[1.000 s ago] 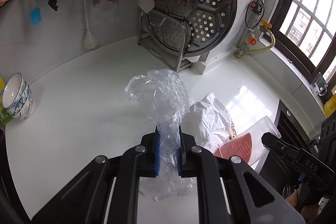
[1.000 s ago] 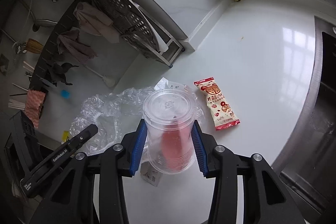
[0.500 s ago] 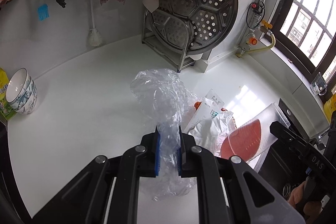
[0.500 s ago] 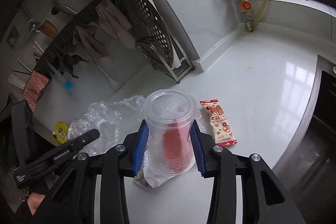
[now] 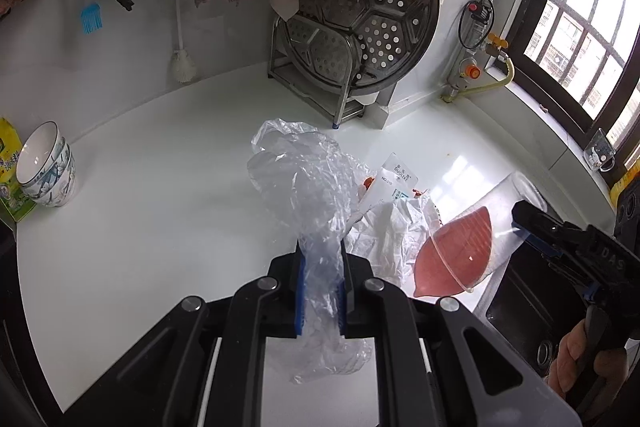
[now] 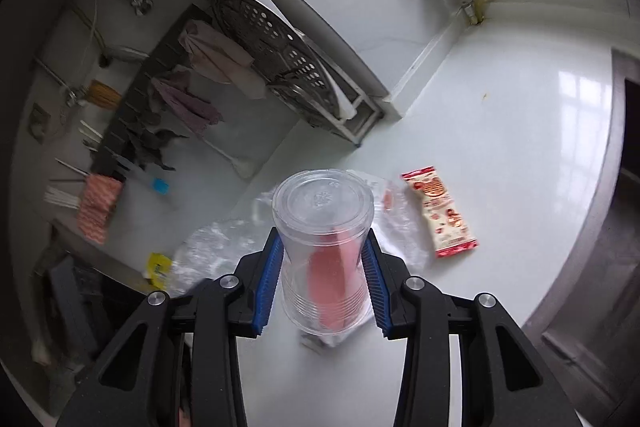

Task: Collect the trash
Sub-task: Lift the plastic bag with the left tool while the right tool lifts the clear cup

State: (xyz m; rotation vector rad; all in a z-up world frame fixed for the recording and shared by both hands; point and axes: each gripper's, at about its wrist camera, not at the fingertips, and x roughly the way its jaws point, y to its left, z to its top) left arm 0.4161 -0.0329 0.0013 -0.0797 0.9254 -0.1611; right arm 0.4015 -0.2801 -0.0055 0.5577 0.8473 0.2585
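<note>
Nearest the left camera, the left hand-held gripper [image 5: 320, 291] is pinched almost shut on a crumpled clear plastic bag [image 5: 304, 187], a gathered neck of film squeezed between its blue pads [image 5: 299, 291] while the rest billows up in front and hangs below. This bag weighs next to nothing, is limp and slick, and will slide through a loose pinch, so a bunched fold is the right place to hold it.

The right hand-held gripper [image 6: 322, 267] is about half open and clamped on a clear plastic cup with a flat lid [image 6: 323, 247], lifted clear of the white surface [image 6: 520, 167], with a pinkish-red residue or insert inside (I cannot tell which through the wall). The cup is light and thin-walled, and judging by its ribbing it will flex or crack under a hard squeeze; the ribbed mid-body, where the pads sit, is the stiffest hold, and the smooth sides could slip.

Just beyond the bag lies a crumpled white plastic wrapper [image 5: 392, 235] with a flat white printed packet [image 5: 394, 181] on it, both soft and feather-light. Farther off, apart, lies a red-and-cream snack wrapper [image 6: 440, 215], flat against the surface, so best pinched at a crimped end.
</note>
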